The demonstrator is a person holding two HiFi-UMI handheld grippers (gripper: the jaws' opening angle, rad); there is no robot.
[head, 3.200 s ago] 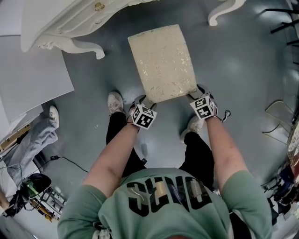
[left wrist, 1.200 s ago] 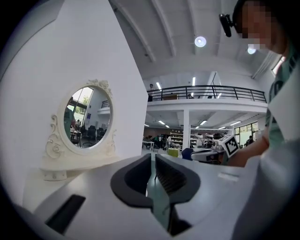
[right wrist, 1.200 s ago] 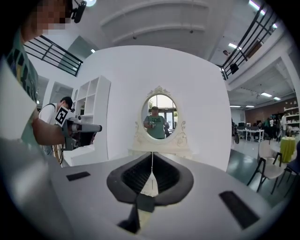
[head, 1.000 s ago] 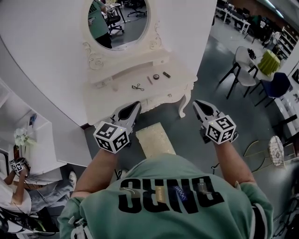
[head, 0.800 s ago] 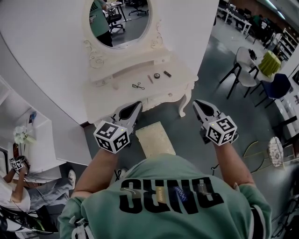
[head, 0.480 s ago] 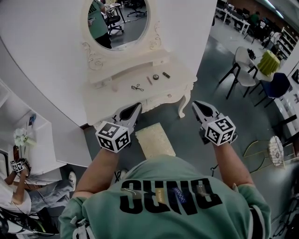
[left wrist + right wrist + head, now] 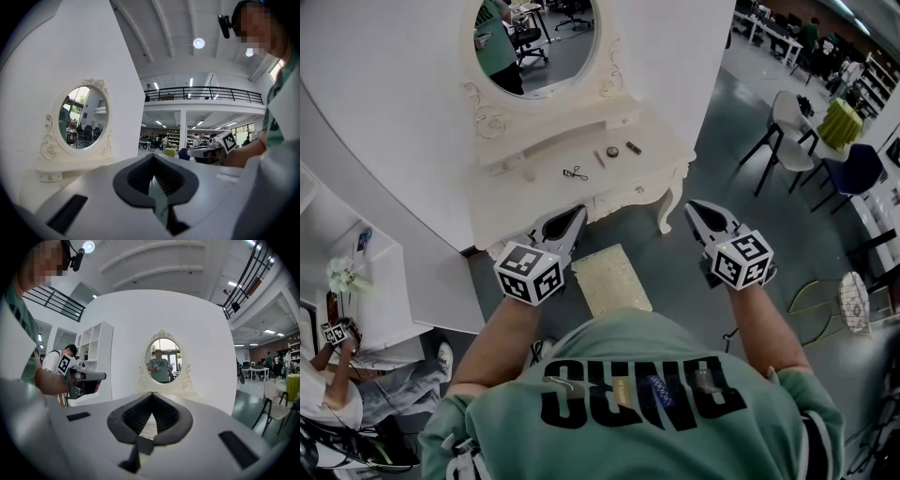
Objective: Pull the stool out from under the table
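Observation:
The stool (image 7: 611, 278), with its cream padded seat, stands on the grey floor out in front of the white dressing table (image 7: 581, 192). Its near end is hidden behind my body. Both grippers are held up level above the floor, one on each side of the stool and apart from it. My left gripper (image 7: 575, 212) is shut and empty, its jaws (image 7: 152, 157) meeting in a point. My right gripper (image 7: 692, 207) is also shut with nothing in it, pads together (image 7: 152, 394). Each gripper view shows the other gripper (image 7: 211, 150) (image 7: 84, 377) alongside.
The table carries an oval mirror (image 7: 539, 42), scissors (image 7: 575, 173) and two small items (image 7: 612, 152). A white shelf unit (image 7: 356, 281) stands at the left, with another person (image 7: 328, 375) beside it. Chairs (image 7: 787, 122) and a round wire frame (image 7: 853, 300) are at the right.
About three seconds ago both grippers were low at the stool's near corners; now they are lifted off it and held level. Over the last second nothing has visibly moved.

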